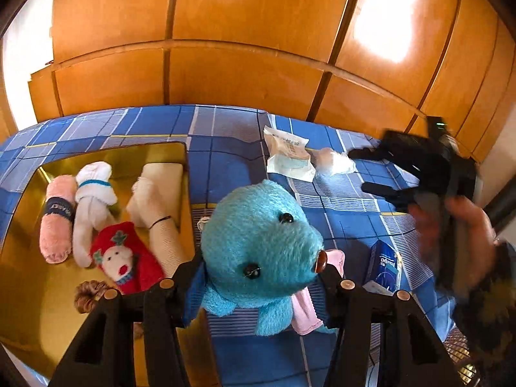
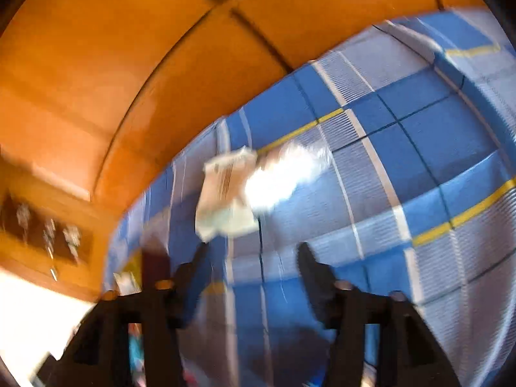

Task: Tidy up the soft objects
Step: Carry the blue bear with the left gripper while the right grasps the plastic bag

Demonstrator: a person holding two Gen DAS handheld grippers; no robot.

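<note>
My left gripper (image 1: 261, 274) is shut on a blue plush bear (image 1: 261, 242) with a pink cloth (image 1: 304, 309) and holds it above the bed, just right of the gold tray (image 1: 32, 306). In the tray lie a pink rolled towel (image 1: 56, 219), a white towel bunny (image 1: 92, 206), a red sock toy (image 1: 125, 258) and a cream roll (image 1: 158, 203). My right gripper (image 2: 254, 254) is open and empty over the bedspread; it also shows in the left wrist view (image 1: 371, 171). Ahead of it lie a white packet (image 2: 225, 193) and a fluffy white wad (image 2: 283, 174).
The bed has a blue checked spread (image 1: 225, 148) and runs up to orange wooden wardrobe doors (image 1: 245, 32). A blue box (image 1: 383, 267) lies at the right on the bed. A brown scrunchie (image 1: 90, 293) sits in the tray's near part. The right wrist view is blurred.
</note>
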